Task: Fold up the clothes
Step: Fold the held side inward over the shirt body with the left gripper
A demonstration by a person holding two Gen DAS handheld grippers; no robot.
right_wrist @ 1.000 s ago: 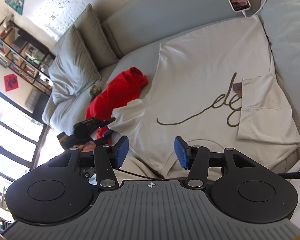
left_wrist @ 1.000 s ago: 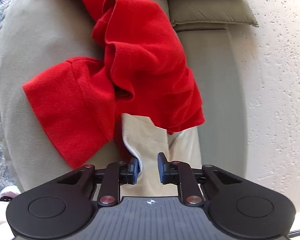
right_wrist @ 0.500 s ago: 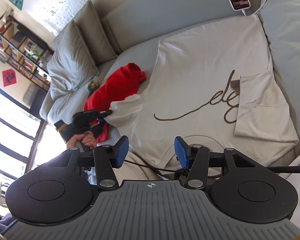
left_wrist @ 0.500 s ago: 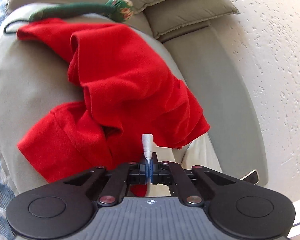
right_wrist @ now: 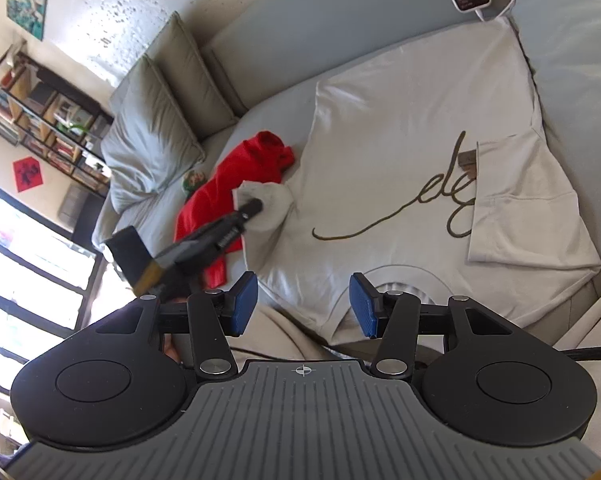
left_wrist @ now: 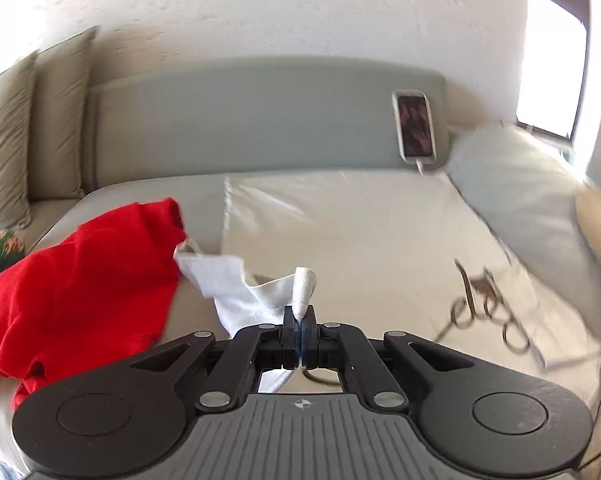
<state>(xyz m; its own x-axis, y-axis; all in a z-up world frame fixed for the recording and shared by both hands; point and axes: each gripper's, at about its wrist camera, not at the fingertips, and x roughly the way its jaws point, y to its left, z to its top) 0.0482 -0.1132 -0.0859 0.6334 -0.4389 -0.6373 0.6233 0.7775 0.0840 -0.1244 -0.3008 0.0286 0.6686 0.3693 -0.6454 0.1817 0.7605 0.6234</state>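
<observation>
**I have the sleeve now**

A second ago my left gripper (left_wrist: 300, 322) was open around the edge of the sleeve (left_wrist: 236, 288). Now it is shut tight on it, and the sleeve is lifted off the red top (left_wrist: 80, 272) and swung toward the middle of the white shirt (right_wrist: 400, 128). The shirt lies flat on the sofa (left_wrist: 260, 120), its other sleeve already folded in. My right gripper (right_wrist: 303, 306) has not moved. It hangs half open over the collar and holds nothing. I think the next job is laying this sleeve flat across the shirt.
</observation>
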